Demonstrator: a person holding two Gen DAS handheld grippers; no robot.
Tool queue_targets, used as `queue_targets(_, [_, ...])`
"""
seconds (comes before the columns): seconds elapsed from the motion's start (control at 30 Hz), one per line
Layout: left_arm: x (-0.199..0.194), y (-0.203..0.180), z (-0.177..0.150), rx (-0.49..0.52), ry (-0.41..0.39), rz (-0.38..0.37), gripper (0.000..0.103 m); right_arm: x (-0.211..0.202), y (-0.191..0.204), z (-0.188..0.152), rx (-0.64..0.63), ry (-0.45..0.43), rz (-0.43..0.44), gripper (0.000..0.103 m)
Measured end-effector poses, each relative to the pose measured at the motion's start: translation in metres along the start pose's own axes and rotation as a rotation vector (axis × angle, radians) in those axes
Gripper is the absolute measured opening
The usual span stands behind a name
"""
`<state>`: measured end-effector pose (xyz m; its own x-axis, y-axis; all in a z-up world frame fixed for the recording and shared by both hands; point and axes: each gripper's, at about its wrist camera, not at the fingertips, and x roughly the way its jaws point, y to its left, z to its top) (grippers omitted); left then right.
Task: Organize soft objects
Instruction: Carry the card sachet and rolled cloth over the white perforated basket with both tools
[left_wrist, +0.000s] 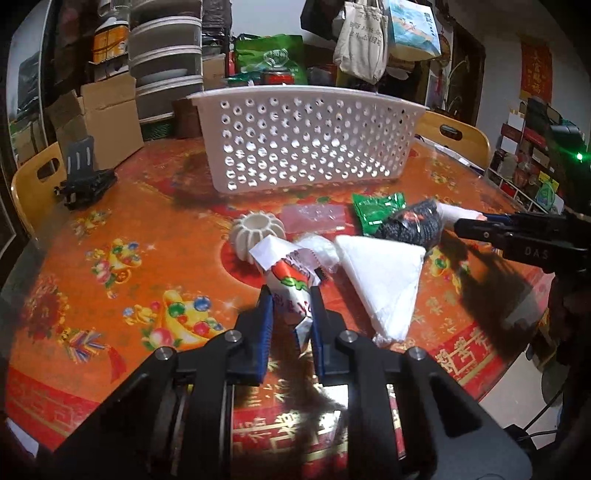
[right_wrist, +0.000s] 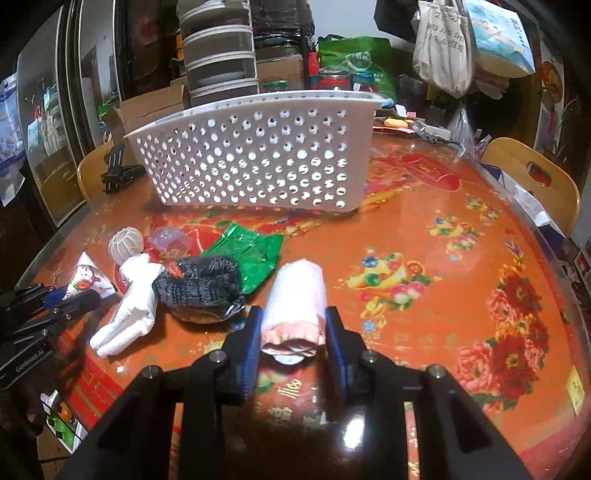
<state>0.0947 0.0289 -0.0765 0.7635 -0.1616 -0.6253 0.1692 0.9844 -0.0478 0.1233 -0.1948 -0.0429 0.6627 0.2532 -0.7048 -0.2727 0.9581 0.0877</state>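
My left gripper (left_wrist: 291, 299) is shut on a white snack packet (left_wrist: 290, 275) with a red cartoon print, low over the orange tablecloth. My right gripper (right_wrist: 293, 319) is shut on a pink-white rolled cloth (right_wrist: 297, 291), its pads pressing both sides. Between the two lie a white glove (right_wrist: 129, 306), a dark knitted piece (right_wrist: 203, 284), a green foil packet (right_wrist: 251, 251), a clear plastic bag (right_wrist: 170, 238) and a white ribbed ball (right_wrist: 125, 243). Behind them stands a white perforated basket (right_wrist: 258, 158), seen from the left wrist too (left_wrist: 306, 136); its inside is hidden.
A black folding stand (left_wrist: 85, 177) sits at the table's far left. Wooden chair backs (left_wrist: 458, 136) ring the round table (right_wrist: 461, 295). Cardboard boxes (left_wrist: 107, 114), stacked drawers and hanging bags crowd the background beyond the basket.
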Motion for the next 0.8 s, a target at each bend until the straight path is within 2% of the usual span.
queue_targets(0.5, [-0.021,0.018,0.024,-0.029,-0.046,0.025,0.016,-0.022,-0.006,0.007,0.000,-0.058,0.006,0.031])
queue_targets(0.8, [-0.034,0.024,0.056,-0.024,-0.083,0.026,0.016,-0.039,-0.006,0.024,-0.013,-0.104,0.014,0.031])
